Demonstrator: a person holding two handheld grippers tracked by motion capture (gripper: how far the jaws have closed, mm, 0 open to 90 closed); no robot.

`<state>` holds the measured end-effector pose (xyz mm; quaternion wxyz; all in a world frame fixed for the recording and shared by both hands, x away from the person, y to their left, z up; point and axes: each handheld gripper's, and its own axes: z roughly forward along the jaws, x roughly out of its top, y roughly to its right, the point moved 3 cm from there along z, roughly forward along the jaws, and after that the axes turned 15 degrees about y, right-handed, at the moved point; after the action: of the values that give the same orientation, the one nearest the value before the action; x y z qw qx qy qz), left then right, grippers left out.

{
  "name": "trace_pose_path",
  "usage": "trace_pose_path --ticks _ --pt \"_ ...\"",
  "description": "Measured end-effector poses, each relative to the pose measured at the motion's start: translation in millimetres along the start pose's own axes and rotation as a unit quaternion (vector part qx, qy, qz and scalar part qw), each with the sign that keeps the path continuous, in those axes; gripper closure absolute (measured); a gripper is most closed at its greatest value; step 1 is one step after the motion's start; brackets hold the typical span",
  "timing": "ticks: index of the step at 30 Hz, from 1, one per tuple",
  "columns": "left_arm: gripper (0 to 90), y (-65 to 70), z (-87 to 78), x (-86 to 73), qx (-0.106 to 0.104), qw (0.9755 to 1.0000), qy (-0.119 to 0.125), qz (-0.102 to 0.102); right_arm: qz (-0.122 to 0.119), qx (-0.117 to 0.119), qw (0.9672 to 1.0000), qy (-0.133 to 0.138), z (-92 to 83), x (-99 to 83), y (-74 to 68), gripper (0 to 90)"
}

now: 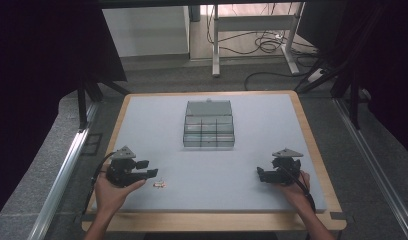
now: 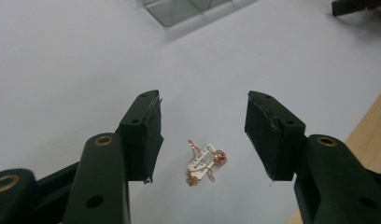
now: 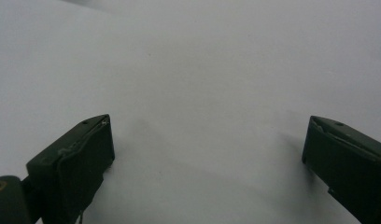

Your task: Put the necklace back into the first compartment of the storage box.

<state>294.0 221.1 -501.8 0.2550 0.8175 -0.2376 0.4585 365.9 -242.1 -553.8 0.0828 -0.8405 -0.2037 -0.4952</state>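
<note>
A small copper-coloured trinket with a white tag point(image 1: 159, 185) point(image 2: 205, 163) lies on the grey mat near the front edge. My left gripper point(image 1: 151, 169) point(image 2: 202, 135) hovers just left of it and above it. Its jaws stand open, with the trinket on the mat between and beyond them and touching neither pad. My right gripper point(image 1: 260, 174) point(image 3: 207, 149) sits low over bare mat at the front right. It is open wide and has nothing between its jaws. A hand holds each gripper from below.
A clear plastic compartment box point(image 1: 208, 125) point(image 2: 179, 9) with its lid raised stands at the middle back of the mat point(image 1: 272, 125). The wooden table edge point(image 1: 212, 220) runs along the front. Beyond the table are a desk frame and cables on the floor.
</note>
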Motion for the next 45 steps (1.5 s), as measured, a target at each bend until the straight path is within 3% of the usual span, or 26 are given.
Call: trace_pose_path --ticks 15,19,27,31,35,45 --pt "58.0 10.9 22.9 -16.6 -0.029 0.9975 -0.062 0.02 -0.001 0.002 1.0 0.0 0.0 0.0 0.0 2.5" --pt "60.8 13.3 29.0 -22.0 -0.031 0.9957 -0.082 0.03 -0.001 0.003 1.0 0.0 0.0 0.0 0.0 2.5" --pt "67.1 16.4 33.0 -27.8 -0.032 0.9935 -0.1 0.043 -0.001 0.003 1.0 0.0 0.0 -0.1 0.1 2.5" --pt "71.2 19.0 36.3 -31.7 -0.043 0.9915 -0.112 0.05 0.0 0.003 1.0 0.0 -0.1 -0.1 0.1 2.5" --pt "73.1 17.8 38.3 -33.5 -0.032 0.9904 -0.12 0.06 0.0 0.003 1.0 0.0 0.0 -0.1 0.1 2.5" --pt "82.7 10.9 41.5 -39.9 -0.034 0.9917 -0.117 0.039 0.0 0.003 1.0 0.0 0.1 -0.1 0.2 2.4"
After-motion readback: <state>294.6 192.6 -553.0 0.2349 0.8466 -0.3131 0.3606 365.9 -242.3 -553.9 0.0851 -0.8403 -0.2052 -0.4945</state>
